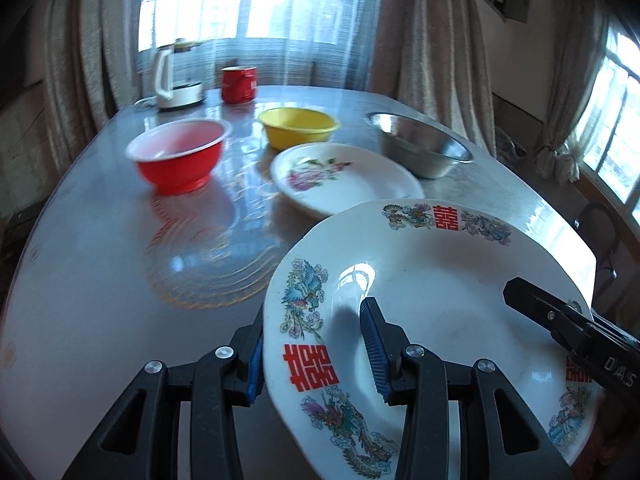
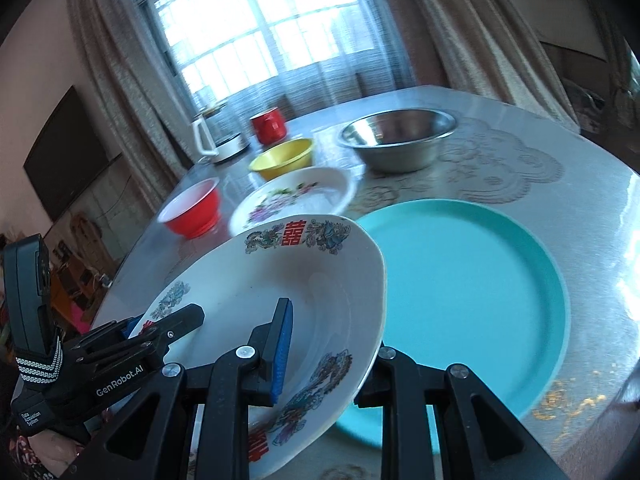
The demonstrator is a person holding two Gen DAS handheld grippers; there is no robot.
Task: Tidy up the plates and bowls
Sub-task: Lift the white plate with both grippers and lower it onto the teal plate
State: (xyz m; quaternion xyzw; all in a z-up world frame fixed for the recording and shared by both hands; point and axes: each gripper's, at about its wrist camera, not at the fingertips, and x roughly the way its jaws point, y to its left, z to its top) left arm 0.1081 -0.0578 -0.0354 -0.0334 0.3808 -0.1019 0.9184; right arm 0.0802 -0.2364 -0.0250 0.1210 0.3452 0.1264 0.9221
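Kettle (image 1: 170,76), red mug (image 1: 239,84), curtained window (image 1: 248,4).

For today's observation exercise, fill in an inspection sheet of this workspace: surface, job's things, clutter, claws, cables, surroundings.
Surface: glossy table, lace pattern under its cover.
Job's things: dragon plate held tilted above the table; flowered plate, teal plate, red bowl, yellow bowl and steel bowl on the table.
Clutter: kettle, red mug at the far edge.
Claws: left claw and right claw each clamp the dragon plate's rim.
Cables: nothing seen.
Surroundings: windows, curtains, dark screen on the wall.
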